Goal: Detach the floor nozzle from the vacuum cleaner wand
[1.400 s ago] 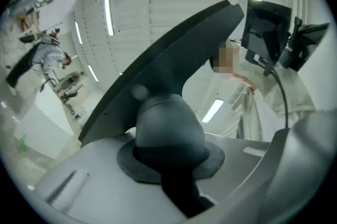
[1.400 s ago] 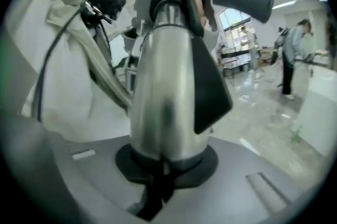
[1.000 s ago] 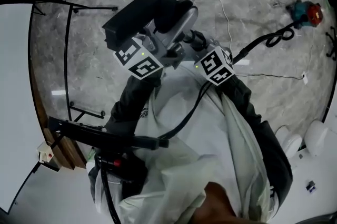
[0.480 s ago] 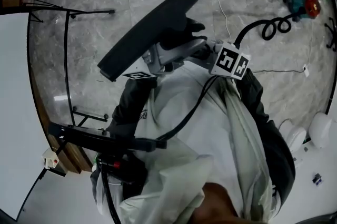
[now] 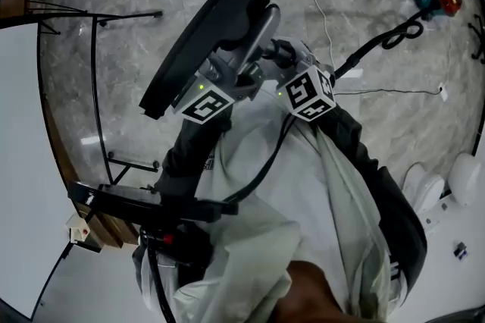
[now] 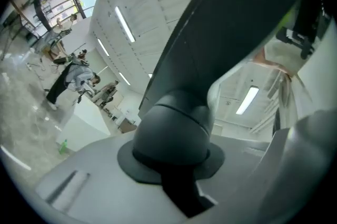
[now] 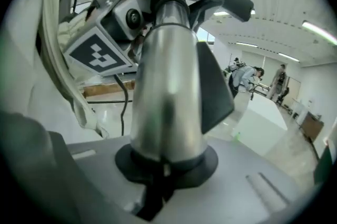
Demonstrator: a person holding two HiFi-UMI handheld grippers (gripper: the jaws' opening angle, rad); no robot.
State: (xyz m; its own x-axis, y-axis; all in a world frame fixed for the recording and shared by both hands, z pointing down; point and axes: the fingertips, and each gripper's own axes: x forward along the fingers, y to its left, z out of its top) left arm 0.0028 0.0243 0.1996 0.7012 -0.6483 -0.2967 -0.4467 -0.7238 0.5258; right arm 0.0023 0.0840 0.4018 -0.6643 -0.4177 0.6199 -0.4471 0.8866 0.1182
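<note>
The black floor nozzle (image 5: 216, 22) is held up in front of me, tilted with its far end toward the top of the head view. Its rounded dark neck (image 6: 174, 131) sits between the jaws of my left gripper (image 6: 176, 186), which is shut on it. The silver wand tube (image 7: 167, 86) runs up into that neck, and my right gripper (image 7: 158, 181) is shut around the tube. In the head view the left gripper (image 5: 231, 67) and right gripper (image 5: 276, 60) meet close together under the nozzle, marker cubes facing me.
The vacuum's black body (image 5: 144, 202) hangs at my lower left. A black metal frame (image 5: 95, 48) and a white tabletop (image 5: 23, 162) stand at left. A cable and a teal and red tool (image 5: 438, 1) lie on the marble floor at upper right.
The nozzle has swung from lying flat across the view to a steeper tilt, its far end higher. Both grippers lifted briefly and came back, keeping their holds.
</note>
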